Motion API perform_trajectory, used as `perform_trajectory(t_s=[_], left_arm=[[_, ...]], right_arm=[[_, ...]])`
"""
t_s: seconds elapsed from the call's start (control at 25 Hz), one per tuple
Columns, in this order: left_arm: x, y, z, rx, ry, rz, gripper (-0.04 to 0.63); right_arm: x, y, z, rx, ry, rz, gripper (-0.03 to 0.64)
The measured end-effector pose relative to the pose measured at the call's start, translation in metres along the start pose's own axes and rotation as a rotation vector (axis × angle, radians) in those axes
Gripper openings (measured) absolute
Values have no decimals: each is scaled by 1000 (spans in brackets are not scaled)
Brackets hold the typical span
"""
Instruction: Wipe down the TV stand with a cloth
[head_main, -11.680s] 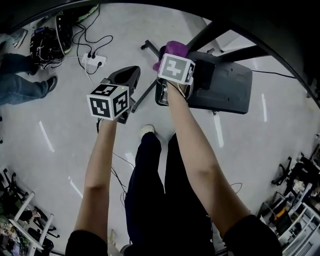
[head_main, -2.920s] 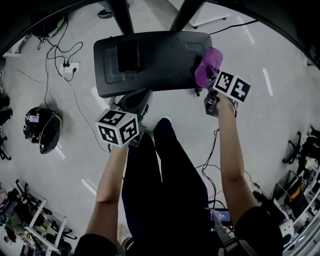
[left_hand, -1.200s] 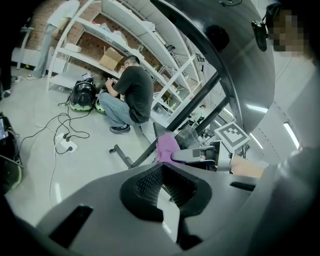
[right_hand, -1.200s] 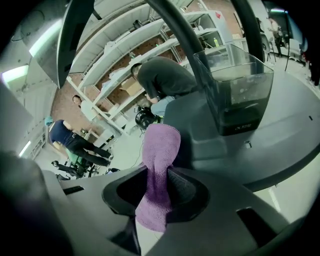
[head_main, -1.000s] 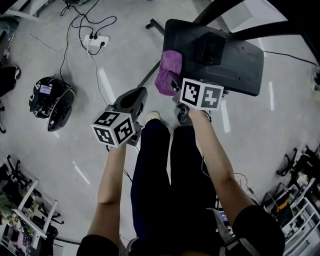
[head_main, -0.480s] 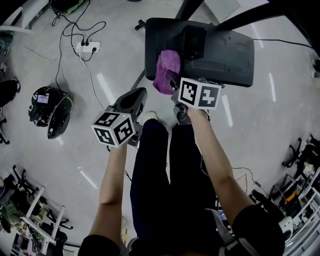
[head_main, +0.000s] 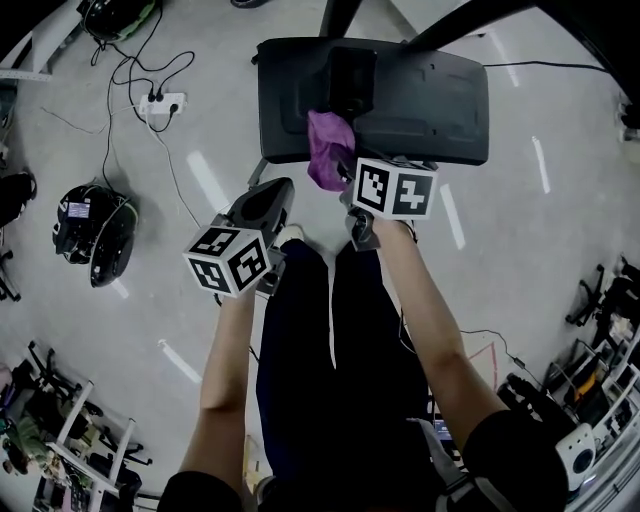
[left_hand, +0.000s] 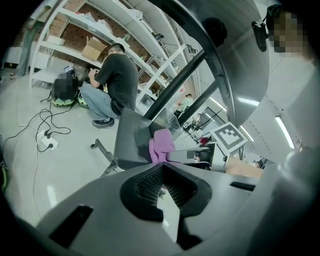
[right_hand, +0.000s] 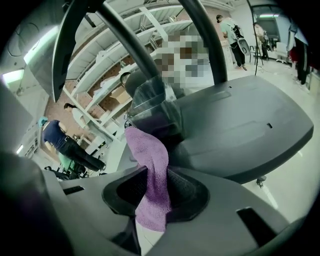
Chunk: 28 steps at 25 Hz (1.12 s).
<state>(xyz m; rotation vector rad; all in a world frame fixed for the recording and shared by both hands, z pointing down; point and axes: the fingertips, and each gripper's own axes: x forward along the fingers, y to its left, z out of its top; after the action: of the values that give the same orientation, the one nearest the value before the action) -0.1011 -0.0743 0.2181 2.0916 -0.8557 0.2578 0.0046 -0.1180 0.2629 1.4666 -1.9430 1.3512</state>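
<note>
Left tool (head_main: 262, 205): jaws closed together, nothing between them, at 8 o'clock of the stand. Purple microfibre cloth (head_main: 328, 150): draped on the near edge of the dark grey TV stand base (head_main: 430, 100), its lower end pinched tight in the right tool (head_main: 350, 180).

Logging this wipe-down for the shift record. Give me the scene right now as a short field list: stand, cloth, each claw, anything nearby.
TV stand: black base plate on a light floor, dark posts rising from it
cloth: purple, free end lying on the base by its near edge
right claw: shut on the cloth
left claw: shut, empty, held short of the base
nearby: power strip on the floor, left of the stand
</note>
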Motion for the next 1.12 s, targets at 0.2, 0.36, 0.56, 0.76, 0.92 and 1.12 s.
perform_trajectory(t_s=[0.2, 0.36, 0.56, 0.76, 0.92, 1.12], left_arm=[[13, -12, -3, 4, 5, -3, 8], [23, -21, -7, 7, 12, -5, 8], [38, -39, -15, 18, 35, -15, 8], [53, -53, -22, 28, 47, -19, 8], [69, -74, -28, 40, 59, -33, 8], [90, -93, -34, 52, 76, -49, 8]], right_arm=[[-10, -23, 0, 47, -7, 0, 120], [-19, -40, 2, 68, -14, -5, 120], [-35, -72, 6, 101, -30, -31, 120], [-50, -106, 9, 145, -49, -52, 120], [-68, -133, 11, 140, -62, -80, 120], [-80, -159, 13, 151, -67, -92, 120]])
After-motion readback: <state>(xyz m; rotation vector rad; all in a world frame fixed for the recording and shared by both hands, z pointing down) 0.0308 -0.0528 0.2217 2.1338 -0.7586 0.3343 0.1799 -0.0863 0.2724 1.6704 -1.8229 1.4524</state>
